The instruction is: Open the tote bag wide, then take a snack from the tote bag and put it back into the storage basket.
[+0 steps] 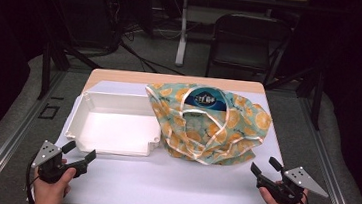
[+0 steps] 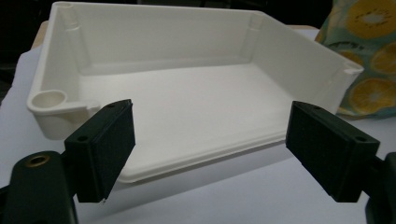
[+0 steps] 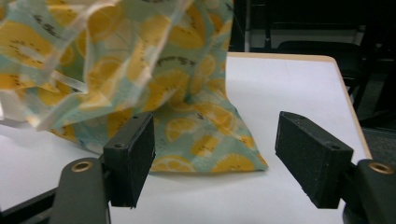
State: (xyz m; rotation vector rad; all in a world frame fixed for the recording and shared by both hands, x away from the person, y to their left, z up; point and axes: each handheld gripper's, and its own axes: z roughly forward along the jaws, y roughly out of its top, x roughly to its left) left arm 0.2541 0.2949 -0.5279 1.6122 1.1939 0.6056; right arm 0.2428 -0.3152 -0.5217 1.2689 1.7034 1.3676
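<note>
A white plastic tray [image 1: 83, 103] sits empty on the left half of the table; its rim [image 2: 51, 98] and floor fill the left gripper view. Beside it on the right lies a teal bag with an orange-slice print [image 1: 207, 124] [image 3: 140, 60], crumpled, with a dark blue packet [image 1: 208, 99] showing at its mouth. My left gripper [image 1: 79, 153] [image 2: 210, 149] stands open just in front of the tray's near left corner, nothing between its jaws. My right gripper [image 1: 265, 167] [image 3: 215, 154] is open near the bag's front right corner, apart from the cloth.
The table [image 1: 171, 186] has bare white surface along the front and a wooden edge at the back. Beyond it stand a black chair [image 1: 247, 43] and a table leg [image 1: 182, 32] on the floor. A strip of the bag [image 2: 369, 60] shows past the tray's right wall.
</note>
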